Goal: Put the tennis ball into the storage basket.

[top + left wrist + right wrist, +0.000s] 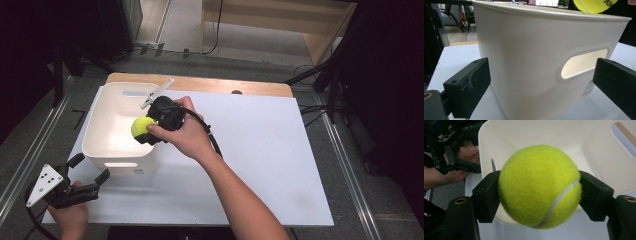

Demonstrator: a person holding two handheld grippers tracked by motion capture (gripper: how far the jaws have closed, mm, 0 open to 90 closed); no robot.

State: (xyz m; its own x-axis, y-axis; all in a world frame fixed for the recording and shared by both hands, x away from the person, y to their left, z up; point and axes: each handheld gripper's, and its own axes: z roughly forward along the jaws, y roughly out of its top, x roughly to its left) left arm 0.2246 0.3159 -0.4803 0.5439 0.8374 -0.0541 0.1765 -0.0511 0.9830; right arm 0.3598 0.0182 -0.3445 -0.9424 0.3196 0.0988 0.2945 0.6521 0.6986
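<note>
A yellow-green tennis ball is clamped between the jaws of my right gripper, just above the near right rim of a white plastic bin. The ball's underside peeks over that rim as tennis ball in the left gripper view. My left gripper rests at the table's front left, jaws wide open, facing the bin's handle cutout without touching the bin's wall.
The bin stands on a white sheet covering a wooden table. The other hand and its gripper show beyond the bin. Black stands and cables ring the table on the grey floor.
</note>
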